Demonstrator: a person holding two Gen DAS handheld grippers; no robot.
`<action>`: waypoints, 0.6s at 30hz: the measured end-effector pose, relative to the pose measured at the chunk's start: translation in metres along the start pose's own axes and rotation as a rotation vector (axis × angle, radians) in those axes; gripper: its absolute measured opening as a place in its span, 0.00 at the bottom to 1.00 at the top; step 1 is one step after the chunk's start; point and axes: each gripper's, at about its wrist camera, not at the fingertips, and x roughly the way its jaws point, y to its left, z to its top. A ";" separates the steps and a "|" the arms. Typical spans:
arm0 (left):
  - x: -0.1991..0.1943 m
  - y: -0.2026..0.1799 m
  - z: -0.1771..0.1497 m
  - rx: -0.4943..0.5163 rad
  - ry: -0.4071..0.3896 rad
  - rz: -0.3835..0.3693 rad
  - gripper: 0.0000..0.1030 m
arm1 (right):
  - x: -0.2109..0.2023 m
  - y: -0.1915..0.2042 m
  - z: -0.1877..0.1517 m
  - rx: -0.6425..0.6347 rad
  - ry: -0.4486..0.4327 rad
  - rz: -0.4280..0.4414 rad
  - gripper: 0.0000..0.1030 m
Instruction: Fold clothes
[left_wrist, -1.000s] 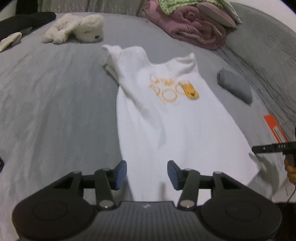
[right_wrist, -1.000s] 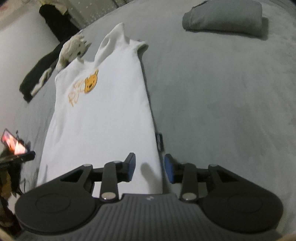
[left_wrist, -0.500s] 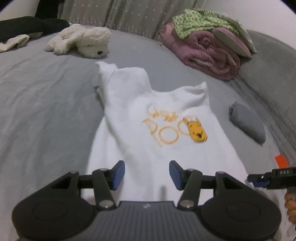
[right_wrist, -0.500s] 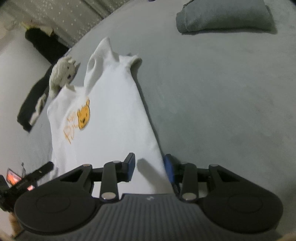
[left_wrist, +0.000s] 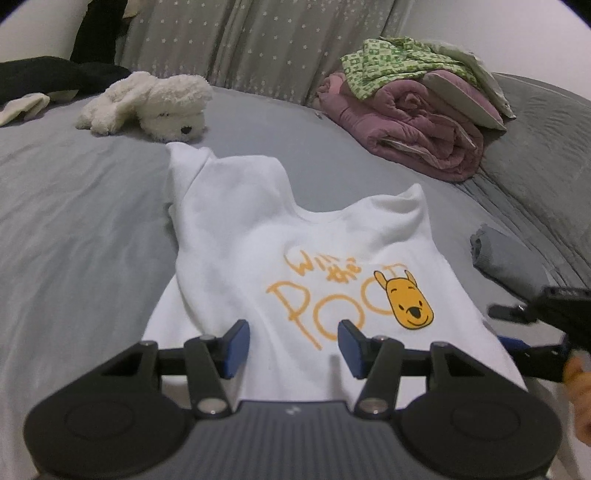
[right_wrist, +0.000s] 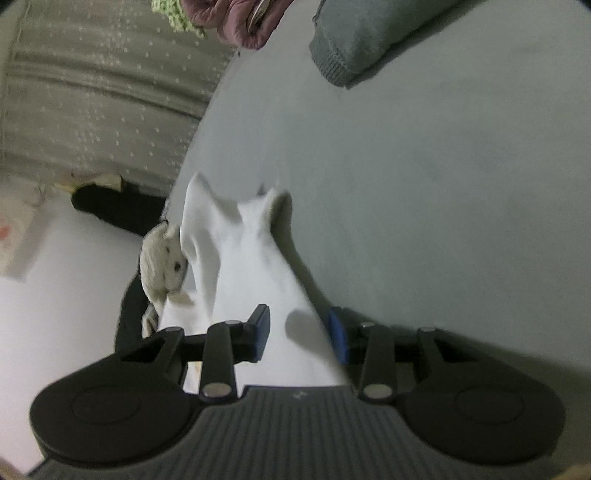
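Note:
A white sleeveless shirt (left_wrist: 258, 236) with orange lettering and a yellow bear face lies flat on the grey bed (left_wrist: 74, 221), its neck towards the far side. My left gripper (left_wrist: 293, 345) hovers open over the shirt's middle, just short of the print, with nothing between its pads. In the right wrist view the shirt (right_wrist: 251, 266) is blurred and runs away from me. My right gripper (right_wrist: 299, 332) is rolled to one side, low over the shirt's right edge; its jaws stand apart with the cloth lying under the gap. The right gripper (left_wrist: 509, 328) also shows at the left wrist view's right edge.
A white plush dog (left_wrist: 155, 101) lies just beyond the shirt's shoulder. A rolled pink blanket (left_wrist: 413, 122) with a green cloth on top sits far right. A folded grey garment (left_wrist: 506, 258) lies right of the shirt. Black clothing (left_wrist: 48, 77) is far left.
Both grippers have moved forward along the shirt from its hem towards the print and come lower. The right gripper has rolled, so its view is tilted. Neither has taken hold of the cloth.

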 end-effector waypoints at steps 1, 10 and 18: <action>0.000 0.001 0.001 -0.002 0.005 -0.001 0.53 | 0.006 -0.001 0.005 0.017 -0.006 0.019 0.39; 0.007 -0.001 0.004 0.009 0.043 0.019 0.55 | 0.044 0.012 0.030 0.090 -0.042 0.097 0.39; 0.006 0.006 0.008 -0.032 0.069 0.000 0.56 | 0.057 0.015 0.031 0.166 -0.108 0.115 0.22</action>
